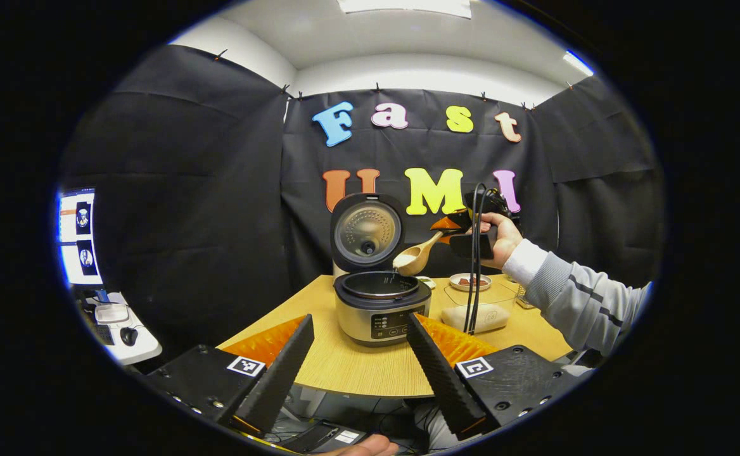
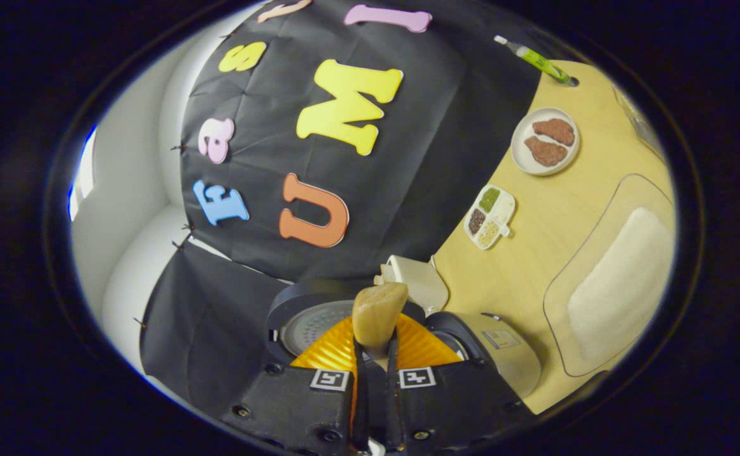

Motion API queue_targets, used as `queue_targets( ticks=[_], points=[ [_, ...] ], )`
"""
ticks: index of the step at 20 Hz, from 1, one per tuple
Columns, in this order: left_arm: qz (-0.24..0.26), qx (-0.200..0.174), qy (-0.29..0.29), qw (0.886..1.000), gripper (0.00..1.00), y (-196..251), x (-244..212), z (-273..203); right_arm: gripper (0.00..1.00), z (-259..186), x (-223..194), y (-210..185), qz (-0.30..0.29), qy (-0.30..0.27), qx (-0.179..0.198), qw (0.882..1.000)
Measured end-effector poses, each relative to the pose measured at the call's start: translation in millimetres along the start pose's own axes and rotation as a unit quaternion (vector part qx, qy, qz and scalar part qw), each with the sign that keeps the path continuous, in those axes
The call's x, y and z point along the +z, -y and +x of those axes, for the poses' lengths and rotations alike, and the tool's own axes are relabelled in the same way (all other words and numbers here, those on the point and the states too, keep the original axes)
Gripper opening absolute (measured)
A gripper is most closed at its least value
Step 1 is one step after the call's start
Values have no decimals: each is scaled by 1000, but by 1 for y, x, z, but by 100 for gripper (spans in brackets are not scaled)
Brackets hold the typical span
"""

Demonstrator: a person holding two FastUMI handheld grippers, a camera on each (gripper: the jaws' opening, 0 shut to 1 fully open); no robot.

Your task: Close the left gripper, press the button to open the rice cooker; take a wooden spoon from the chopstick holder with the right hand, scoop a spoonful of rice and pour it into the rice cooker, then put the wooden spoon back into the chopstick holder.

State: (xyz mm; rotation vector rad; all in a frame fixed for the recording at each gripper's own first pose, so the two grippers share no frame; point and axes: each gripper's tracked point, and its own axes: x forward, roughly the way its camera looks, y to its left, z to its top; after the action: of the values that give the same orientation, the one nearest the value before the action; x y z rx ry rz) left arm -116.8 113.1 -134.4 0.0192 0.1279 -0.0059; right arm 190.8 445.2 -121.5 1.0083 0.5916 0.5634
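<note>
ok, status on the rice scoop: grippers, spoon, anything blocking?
Left gripper open, low at table edge. Right gripper shut on light wooden spoon, tipped over open silver rice cooker. Nothing blocking the pot.

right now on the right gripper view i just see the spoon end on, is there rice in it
Observer: Yes, the left gripper view shows the wooden spoon with its bowl full of rice.
Operator: is it over the pot
Observer: Its bowl hangs at the rim of the open rice cooker, tipped down toward the inner pot.
Operator: where's the left gripper
Observer: The left gripper is open, held back by the front edge of the table, clear of the cooker.
</note>
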Motion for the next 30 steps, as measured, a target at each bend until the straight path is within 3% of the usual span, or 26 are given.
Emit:
queue_targets(
  ticks=[3, 7, 13, 16, 19, 25, 27, 30],
  points=[
    [17, 1, 6, 1000, 94, -2, 1, -3, 15, 0, 1, -11, -94, 16, -14, 995],
    [32, 14, 4, 999, 94, -6, -3, -1, 15, -8, -7, -29, -172, 26, -1, 985],
    [32, 11, -7, 999, 96, -7, -12, 2, 15, -11, -17, -51, -300, 64, -1, 952],
    [27, 14, -9, 999, 96, -11, -13, 0, 15, -9, -31, -60, -363, 71, 4, 929],
    [20, 14, -10, 1000, 96, -13, -15, 2, 15, -9, -43, -68, -455, 86, 10, 886],
    [28, 25, -13, 999, 96, -18, -18, 3, 15, -14, -71, -73, -570, 79, 7, 818],
    [32, 23, -10, 999, 96, -14, -17, 3, 16, -16, -79, -68, -581, 72, 9, 811],
    [29, 21, -6, 999, 96, -12, -12, 2, 16, -26, -71, -68, -576, 75, 6, 814]
  ],
)
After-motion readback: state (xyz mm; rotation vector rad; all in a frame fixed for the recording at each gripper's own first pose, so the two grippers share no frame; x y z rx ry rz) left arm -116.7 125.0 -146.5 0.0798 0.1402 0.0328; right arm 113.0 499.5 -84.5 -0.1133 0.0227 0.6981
